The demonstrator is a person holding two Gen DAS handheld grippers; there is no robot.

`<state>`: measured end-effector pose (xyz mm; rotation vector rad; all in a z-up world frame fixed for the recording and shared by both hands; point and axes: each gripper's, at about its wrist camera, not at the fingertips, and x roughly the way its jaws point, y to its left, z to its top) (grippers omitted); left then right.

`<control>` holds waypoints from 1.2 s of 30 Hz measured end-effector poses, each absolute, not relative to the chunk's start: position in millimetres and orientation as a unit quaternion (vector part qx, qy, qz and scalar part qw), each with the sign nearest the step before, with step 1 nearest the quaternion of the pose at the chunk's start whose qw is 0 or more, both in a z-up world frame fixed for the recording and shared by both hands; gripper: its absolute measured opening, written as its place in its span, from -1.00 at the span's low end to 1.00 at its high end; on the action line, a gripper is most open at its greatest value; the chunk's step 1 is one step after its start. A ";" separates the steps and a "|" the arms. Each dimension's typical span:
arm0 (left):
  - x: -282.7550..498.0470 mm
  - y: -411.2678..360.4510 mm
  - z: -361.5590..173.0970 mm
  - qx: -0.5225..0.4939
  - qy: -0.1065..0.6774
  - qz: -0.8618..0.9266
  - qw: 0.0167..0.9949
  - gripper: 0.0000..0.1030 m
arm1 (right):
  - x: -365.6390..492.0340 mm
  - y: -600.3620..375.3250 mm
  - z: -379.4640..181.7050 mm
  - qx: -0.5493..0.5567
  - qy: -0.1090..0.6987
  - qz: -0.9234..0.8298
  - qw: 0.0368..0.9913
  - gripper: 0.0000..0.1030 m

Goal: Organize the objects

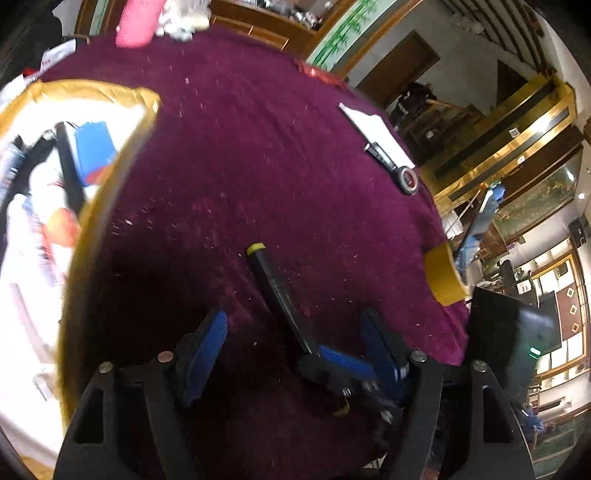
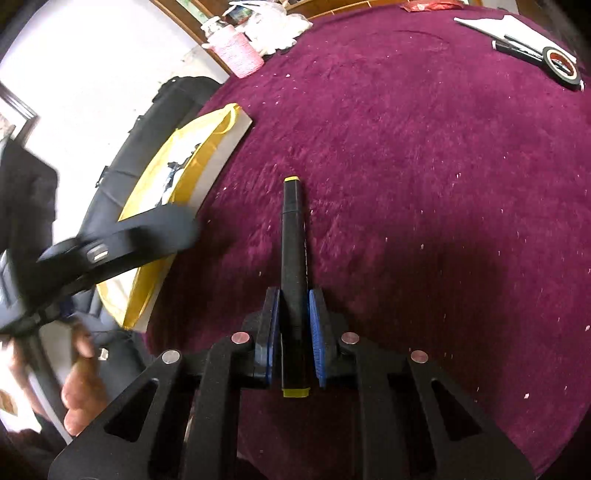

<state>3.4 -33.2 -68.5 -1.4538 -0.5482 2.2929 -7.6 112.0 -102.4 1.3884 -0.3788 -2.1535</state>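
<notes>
Marker, black with yellow ends, sits clamped between the blue pads of the right gripper, pointing forward along the fingers and lifted clear of the tabletop. The left gripper hangs beside it with its fingers spread wide and nothing between the pads; in its own view the marker crosses the gap, but it belongs to the other hand.

The step in hand looks like carrying the marker to the yellow-edged box at the left side of the tabletop, which already holds a blue card-like item and some dark, pen-shaped things, though blur makes the contents hard to read. The next move calls for swinging the right gripper across to that box, lowering the marker inside, and only then letting go, so it does not roll on the cloth. The left gripper is near enough that the two could bump on the way.

The tabletop is covered in a deep purple, fuzzy cloth speckled with pale crumbs. Far across it lie a white sheet, a second dark pen and a black roll of tape; a yellow roll of tape sits at the edge. A pink bottle stands at the far side. Around it is a room with wooden cabinets and white walls.
</notes>
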 end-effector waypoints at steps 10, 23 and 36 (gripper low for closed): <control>-11.9 -13.2 -86.7 -0.535 -0.145 0.818 0.157 -0.62 | -7.1 101.7 -104.2 0.509 -0.137 -0.795 0.301 -0.67; -10.0 -46.7 -87.5 -0.525 -0.133 0.830 0.136 -0.65 | -20.5 114.4 -85.7 0.500 -0.112 -0.808 0.290 -0.35; -7.1 -27.5 -84.8 -0.505 -0.046 0.851 0.135 -0.58 | -154.3 196.5 -68.9 0.448 -0.173 -0.877 -0.006 -0.29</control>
